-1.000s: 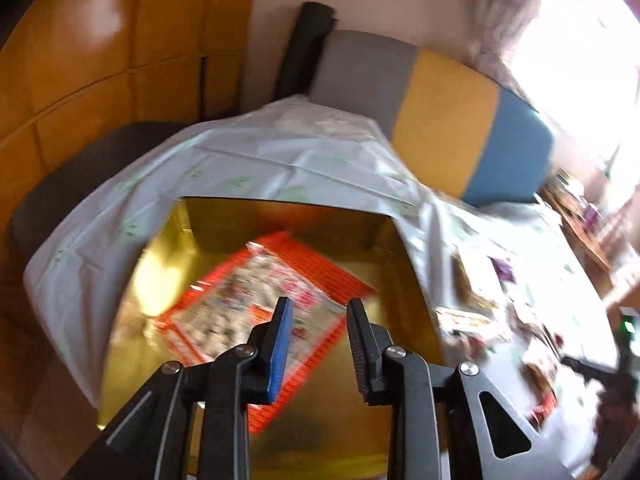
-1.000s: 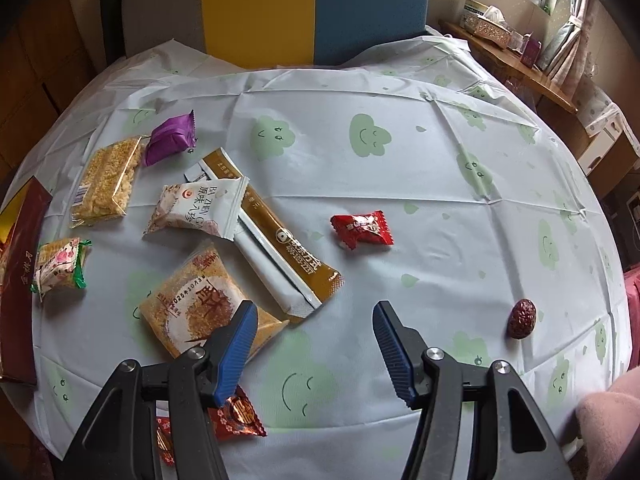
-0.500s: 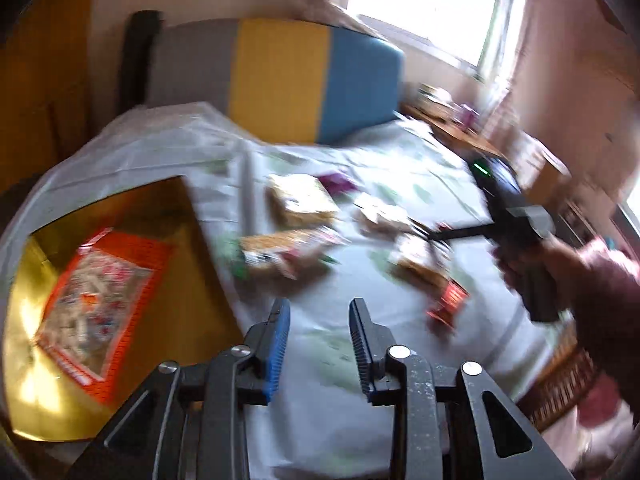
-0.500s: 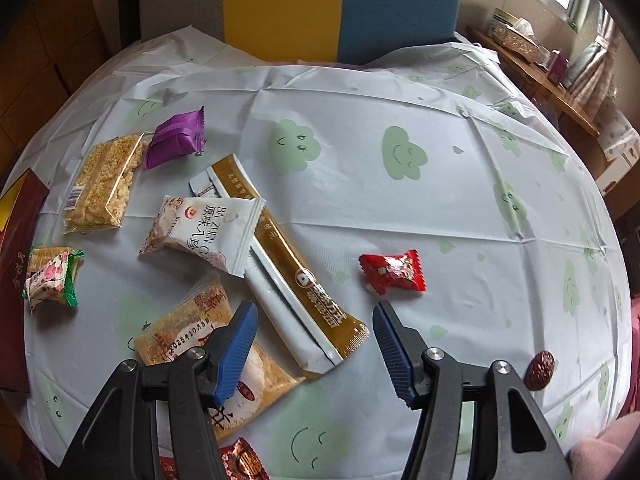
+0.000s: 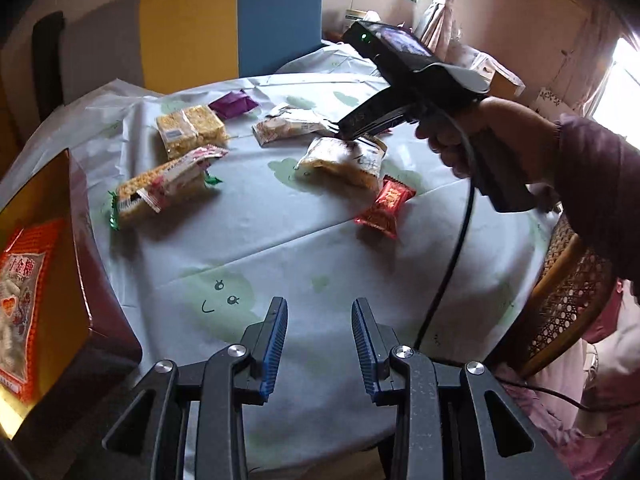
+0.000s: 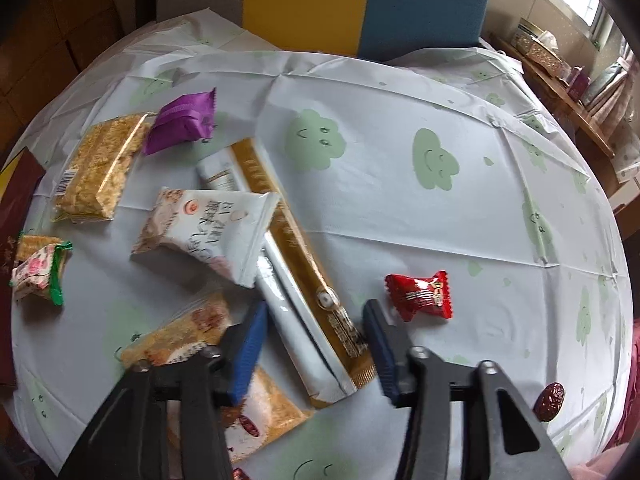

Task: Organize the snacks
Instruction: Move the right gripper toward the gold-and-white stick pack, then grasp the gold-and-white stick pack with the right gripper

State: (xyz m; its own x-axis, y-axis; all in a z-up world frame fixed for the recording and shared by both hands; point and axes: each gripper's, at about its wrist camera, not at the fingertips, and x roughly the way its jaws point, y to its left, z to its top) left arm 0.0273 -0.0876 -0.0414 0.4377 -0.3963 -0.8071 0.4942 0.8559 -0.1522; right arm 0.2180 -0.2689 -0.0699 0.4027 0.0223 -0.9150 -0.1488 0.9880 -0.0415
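Right wrist view: your right gripper (image 6: 314,344) sits spread over the long stick sachets (image 6: 296,280), mid-table. They're light, floppy, slick, so pinch across the middle. Left gripper (image 5: 319,344) spread, empty.

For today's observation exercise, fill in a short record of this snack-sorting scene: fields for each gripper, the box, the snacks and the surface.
left gripper: open, empty, over bare tablecloth
right gripper: open, astride the long brown stick pack
box: at the table's left edge, gold inside, holds an orange bag
loose snacks: purple packet, red candy, white pack, date, among others
surface: tablecloth printed with green smiling clouds
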